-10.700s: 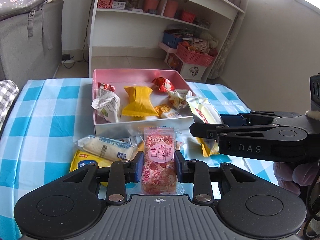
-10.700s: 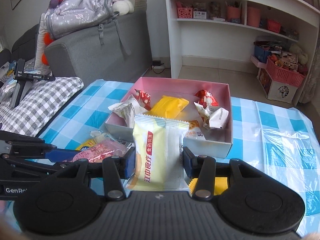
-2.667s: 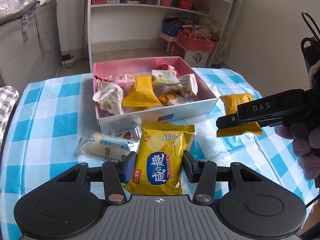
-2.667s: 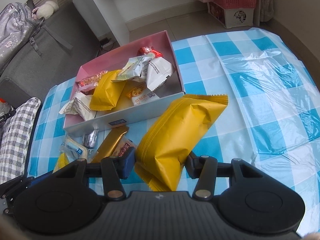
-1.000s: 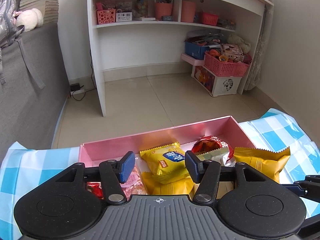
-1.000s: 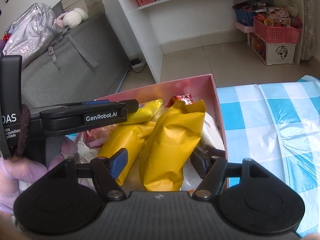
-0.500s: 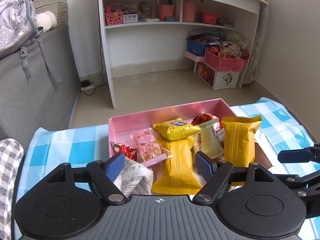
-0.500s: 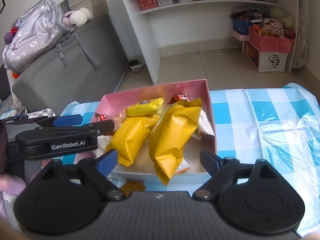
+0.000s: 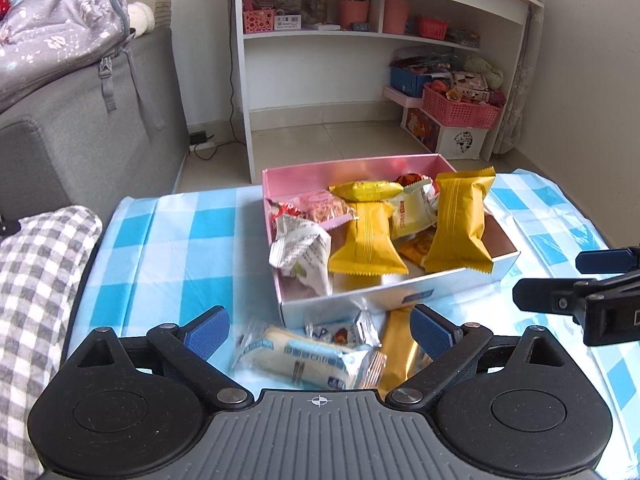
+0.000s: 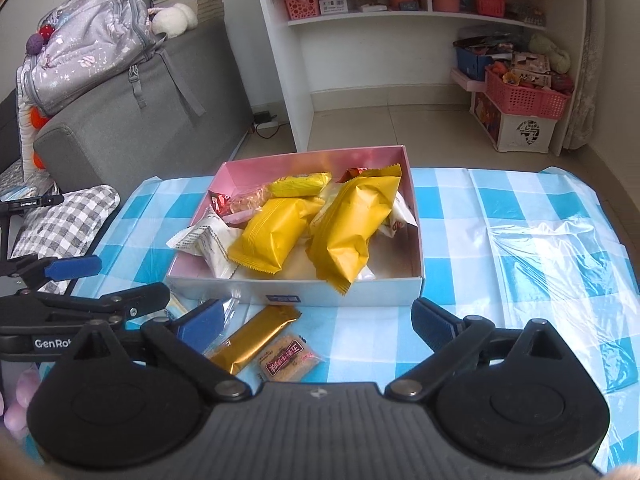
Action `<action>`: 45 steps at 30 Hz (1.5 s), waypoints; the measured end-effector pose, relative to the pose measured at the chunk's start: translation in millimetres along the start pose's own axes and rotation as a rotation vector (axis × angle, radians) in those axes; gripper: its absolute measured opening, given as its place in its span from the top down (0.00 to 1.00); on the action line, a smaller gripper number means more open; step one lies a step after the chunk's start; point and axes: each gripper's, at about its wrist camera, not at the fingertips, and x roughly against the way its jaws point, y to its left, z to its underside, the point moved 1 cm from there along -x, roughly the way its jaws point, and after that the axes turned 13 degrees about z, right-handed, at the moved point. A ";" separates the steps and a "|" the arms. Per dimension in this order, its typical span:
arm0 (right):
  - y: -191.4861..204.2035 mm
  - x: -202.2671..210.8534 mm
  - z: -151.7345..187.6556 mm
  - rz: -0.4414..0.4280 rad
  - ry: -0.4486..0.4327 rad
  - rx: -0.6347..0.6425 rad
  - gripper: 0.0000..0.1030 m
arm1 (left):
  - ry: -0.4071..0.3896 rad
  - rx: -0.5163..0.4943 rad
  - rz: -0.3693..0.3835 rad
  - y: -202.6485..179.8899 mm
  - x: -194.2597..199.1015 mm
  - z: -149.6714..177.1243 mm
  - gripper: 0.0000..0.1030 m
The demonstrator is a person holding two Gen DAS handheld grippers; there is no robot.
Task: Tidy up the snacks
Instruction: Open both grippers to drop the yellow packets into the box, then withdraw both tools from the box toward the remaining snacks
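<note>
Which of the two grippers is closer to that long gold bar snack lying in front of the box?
Hard to call. The gold bar lies just inside the right gripper's left finger, and beside the left gripper's right finger. Both grippers are open and empty.

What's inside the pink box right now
The pink box holds two big yellow packs, a small yellow bag, white and red wrappers. Whatever lies beneath them is covered.

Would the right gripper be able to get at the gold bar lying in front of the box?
Probably yes: the right gripper is open and empty, and the gold bar lies uncovered between its fingers.
</note>
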 end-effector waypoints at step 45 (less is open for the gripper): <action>15.6 -58.3 38.4 0.123 0.122 0.080 0.03 | 0.103 0.112 -0.153 49.9 -46.3 51.3 0.06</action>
